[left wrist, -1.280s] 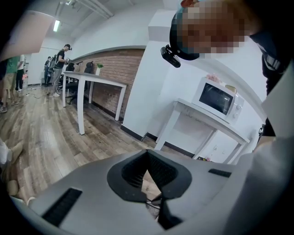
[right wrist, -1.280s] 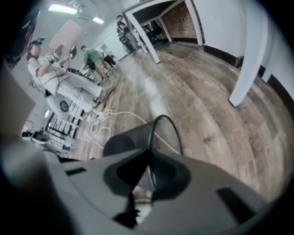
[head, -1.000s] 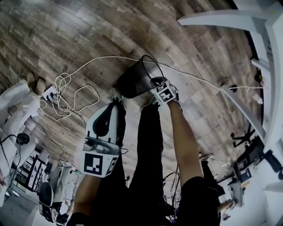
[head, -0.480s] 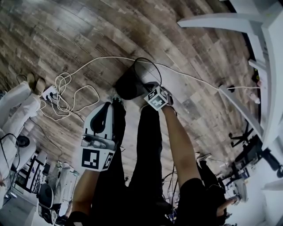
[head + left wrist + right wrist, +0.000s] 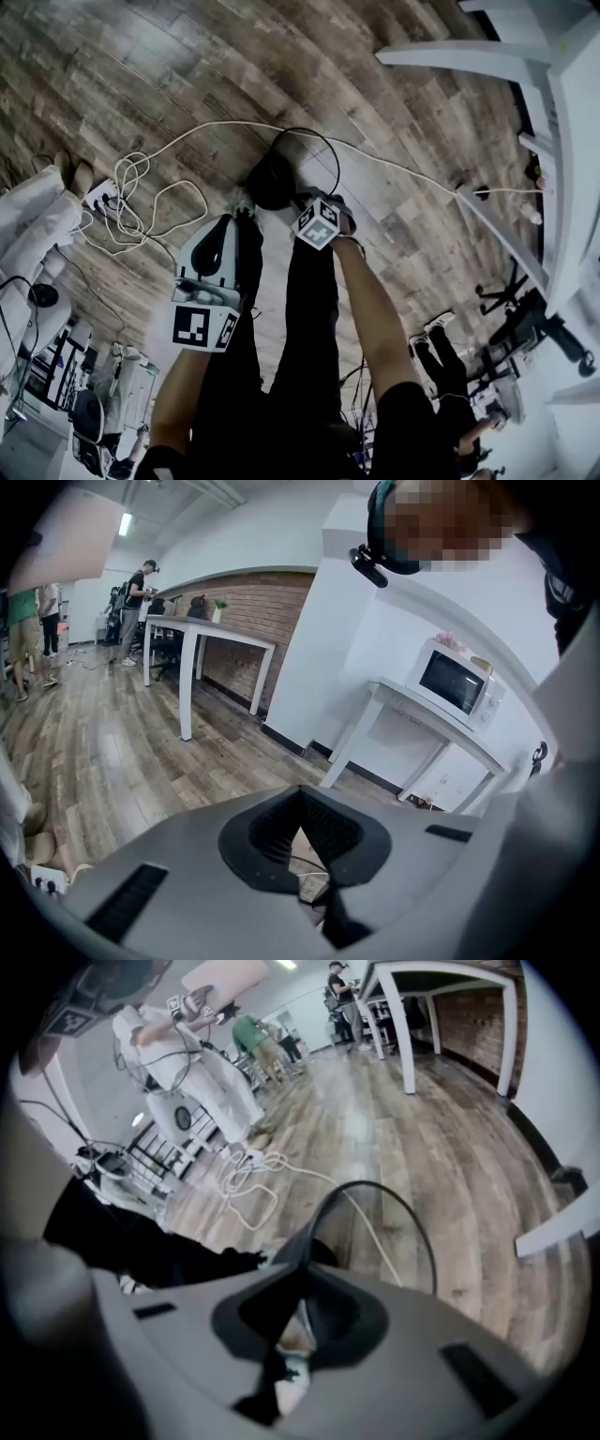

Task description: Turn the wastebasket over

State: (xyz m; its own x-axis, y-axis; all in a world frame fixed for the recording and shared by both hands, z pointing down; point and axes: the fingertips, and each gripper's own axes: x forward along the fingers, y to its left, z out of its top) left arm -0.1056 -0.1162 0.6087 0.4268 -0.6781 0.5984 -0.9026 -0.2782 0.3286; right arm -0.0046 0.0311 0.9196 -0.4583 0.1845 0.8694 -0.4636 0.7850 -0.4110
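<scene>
The black wastebasket hangs tilted above the wood floor, its thin round rim turned to the right. My right gripper is shut on the near side of that rim. In the right gripper view the rim loops out from the closed jaws of the right gripper, and the basket wall rises just past them. My left gripper hovers left of the basket, apart from it, over my own leg. In the left gripper view the left gripper has its pads meeting, with nothing between them.
A white cable coils on the floor at the left, by a power strip. White table legs stand at the right. A person in white stands at the far left. My black trouser legs fill the lower middle.
The right gripper has risen and rolled with the rim in it, so the basket has tipped and swung up and left. The left gripper has drifted a little lower.
</scene>
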